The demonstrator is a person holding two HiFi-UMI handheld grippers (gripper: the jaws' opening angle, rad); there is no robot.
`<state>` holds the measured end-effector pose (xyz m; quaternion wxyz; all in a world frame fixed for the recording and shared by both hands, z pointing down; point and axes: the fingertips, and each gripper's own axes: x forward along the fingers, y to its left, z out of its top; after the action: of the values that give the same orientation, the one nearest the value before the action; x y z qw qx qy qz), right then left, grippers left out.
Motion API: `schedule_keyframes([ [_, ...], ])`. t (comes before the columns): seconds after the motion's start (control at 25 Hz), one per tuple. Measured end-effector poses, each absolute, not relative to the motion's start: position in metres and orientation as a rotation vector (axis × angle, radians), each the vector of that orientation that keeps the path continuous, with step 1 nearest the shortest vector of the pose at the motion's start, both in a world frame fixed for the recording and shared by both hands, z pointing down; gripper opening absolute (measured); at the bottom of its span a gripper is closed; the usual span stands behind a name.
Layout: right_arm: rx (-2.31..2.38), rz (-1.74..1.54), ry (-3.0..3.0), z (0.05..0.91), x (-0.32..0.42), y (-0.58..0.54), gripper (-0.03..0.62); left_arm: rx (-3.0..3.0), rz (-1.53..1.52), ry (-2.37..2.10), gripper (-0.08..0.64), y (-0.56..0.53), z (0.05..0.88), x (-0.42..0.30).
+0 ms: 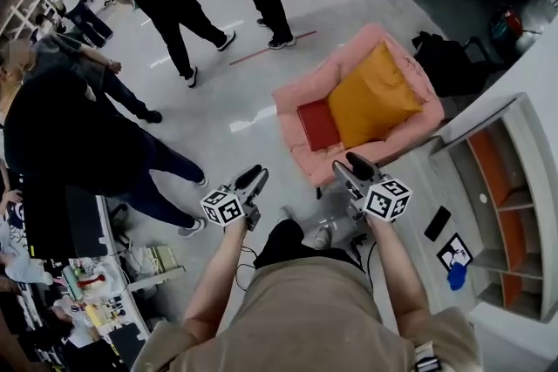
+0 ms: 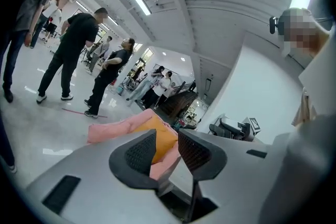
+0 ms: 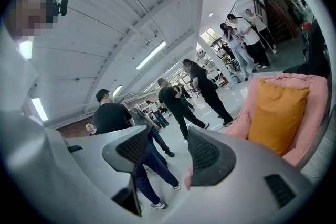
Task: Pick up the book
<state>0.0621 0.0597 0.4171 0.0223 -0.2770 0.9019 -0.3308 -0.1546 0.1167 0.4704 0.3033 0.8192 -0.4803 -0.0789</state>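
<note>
Two grippers hang in front of us, and neither has anything in it. The book (image 1: 318, 125) — the flat red rectangle, as we read it — lies on the seat of the pink armchair (image 1: 292, 91). It sits tucked against the left edge of the orange cushion (image 1: 370, 96), well apart from both tools.

It looks like a thin hardback: stiff, fairly light, with a smooth cover that could slide between the pads. Lying flat on a soft seat, it gives us no edge to pinch from above, and the padding will likely sink if we press down. We judge the best hold to be on the edge nearest us, with one jaw slid under the cover and the other on top. The side against the cushion is blocked. A shallow bite could let the book droop or slip, so a deep one near the middle of that edge seems wiser.

The left gripper (image 2: 168, 148) has its jaws only a little apart — a narrow gap with the armchair's pink and orange showing through it. Nothing touches its ribbed pads (image 2: 140, 150). That gap looks tight for sliding over a cover, so we would expect to widen it first. The right gripper (image 3: 168, 152) stands wider, its jaws clearly spread, with only floor and people seen between them. We cannot pick out the book in either gripper view.
</note>
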Motion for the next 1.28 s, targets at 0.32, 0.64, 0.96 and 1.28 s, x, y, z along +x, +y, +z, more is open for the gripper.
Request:
schedule_keyframes([
  [0.32,-1.001,-1.042,2.769,0.438,0.036,-0.004,0.233,2.080,-0.165,-1.182,0.153,0.016,0.537,-0.187],
  [0.64,-1.188,-1.133,2.632,0.466,0.014,-0.066,0.236,2.020,-0.069,-1.011,0.192,-0.079,0.610,-0.201],
  [0.96,-1.359,-1.145,2.622,0.516,-0.004,-0.113,0.244,1.933,0.042,-0.927,0.229,-0.148,0.700,-0.208],
  [1.28,-1.437,-1.189,2.576,0.577,0.011,-0.147,0.244,1.816,0.074,-0.898,0.265,-0.192,0.793,-0.189],
])
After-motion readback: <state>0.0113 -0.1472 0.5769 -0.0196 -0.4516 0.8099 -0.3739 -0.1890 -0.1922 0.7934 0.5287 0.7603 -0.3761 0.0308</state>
